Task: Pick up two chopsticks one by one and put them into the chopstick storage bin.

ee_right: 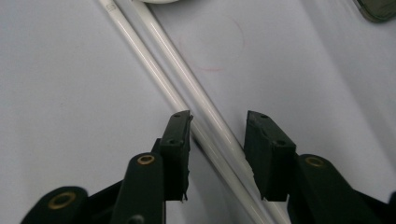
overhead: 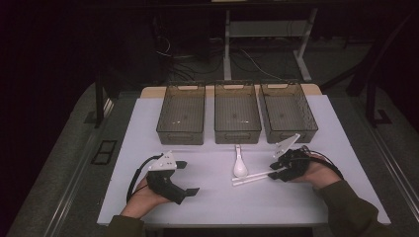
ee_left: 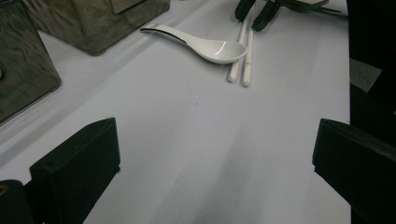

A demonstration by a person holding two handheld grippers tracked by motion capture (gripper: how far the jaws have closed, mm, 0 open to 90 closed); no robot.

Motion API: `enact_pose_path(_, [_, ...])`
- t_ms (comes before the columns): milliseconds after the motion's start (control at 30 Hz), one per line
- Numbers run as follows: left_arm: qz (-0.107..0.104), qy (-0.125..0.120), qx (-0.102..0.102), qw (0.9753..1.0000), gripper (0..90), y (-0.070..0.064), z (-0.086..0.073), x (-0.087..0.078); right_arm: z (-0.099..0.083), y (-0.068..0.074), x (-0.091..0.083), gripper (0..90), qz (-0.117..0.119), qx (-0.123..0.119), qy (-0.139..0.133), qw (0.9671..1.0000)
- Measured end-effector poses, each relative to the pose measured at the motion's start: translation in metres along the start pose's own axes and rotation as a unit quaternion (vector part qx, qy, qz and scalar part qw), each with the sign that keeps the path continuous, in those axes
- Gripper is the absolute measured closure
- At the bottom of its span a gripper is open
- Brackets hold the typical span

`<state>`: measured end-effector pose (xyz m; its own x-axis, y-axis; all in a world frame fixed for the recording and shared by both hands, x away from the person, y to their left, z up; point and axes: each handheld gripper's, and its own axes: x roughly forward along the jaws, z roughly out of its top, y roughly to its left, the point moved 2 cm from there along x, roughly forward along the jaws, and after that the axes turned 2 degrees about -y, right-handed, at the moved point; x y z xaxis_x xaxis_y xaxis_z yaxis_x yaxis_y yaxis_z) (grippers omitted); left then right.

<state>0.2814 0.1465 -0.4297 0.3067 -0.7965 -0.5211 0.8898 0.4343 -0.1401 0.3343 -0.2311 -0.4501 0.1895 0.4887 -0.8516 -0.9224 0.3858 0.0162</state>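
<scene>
A white ceramic spoon (overhead: 240, 166) lies on the white table (overhead: 207, 197) in front of the middle bin, bowl toward me. Just right of it lie two white chopsticks (overhead: 251, 177) side by side. My right gripper (overhead: 273, 173) is down at their right ends, open. In the right gripper view its jaws (ee_right: 218, 119) straddle one of the chopsticks (ee_right: 182, 65), and the other runs under the left jaw. My left gripper (overhead: 188, 177) rests at the front left, wide open on nothing. The left gripper view (ee_left: 215, 140) looks across at the spoon (ee_left: 208, 45) and chopsticks (ee_left: 241, 60).
Three dark see-through bins stand in a row at the back: left bin (overhead: 181, 112), middle bin (overhead: 237, 111), right bin (overhead: 288, 111). A faint red circle (ee_right: 212, 42) is drawn on the table near the chopsticks. Table legs and cables lie beyond the far edge.
</scene>
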Motion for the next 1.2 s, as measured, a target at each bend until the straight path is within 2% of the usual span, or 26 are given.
enact_pose_path(133, [0.0, 0.0, 0.001, 1.0, 0.1, 0.0, 0.0, 0.0, 0.0, 0.002, 0.0, 66.2, -0.002, -0.001, 0.003, 1.0])
enact_pose_path(200, [0.0, 0.0, 0.001, 1.0, 0.1, 0.0, 0.0, 0.0, 0.0, 0.003, -0.001, 67.1, -0.009, -0.008, 0.008, 0.9999])
enact_pose_path(533, [0.0, -0.001, 0.0, 1.0, 0.1, 0.0, 0.0, 0.0, 0.001, 0.011, -0.002, 70.2, -0.009, -0.006, 0.021, 0.9997])
enact_pose_path(833, [0.001, 0.0, 0.0, 1.0, 0.1, 0.0, 0.0, 0.0, -0.002, 0.02, -0.005, 73.7, -0.002, -0.005, 0.023, 0.9997])
enact_pose_path(1200, [0.001, -0.002, -0.001, 1.0, 0.1, 0.0, 0.0, -0.001, -0.001, 0.033, -0.006, 76.0, -0.005, -0.024, 0.028, 0.9993])
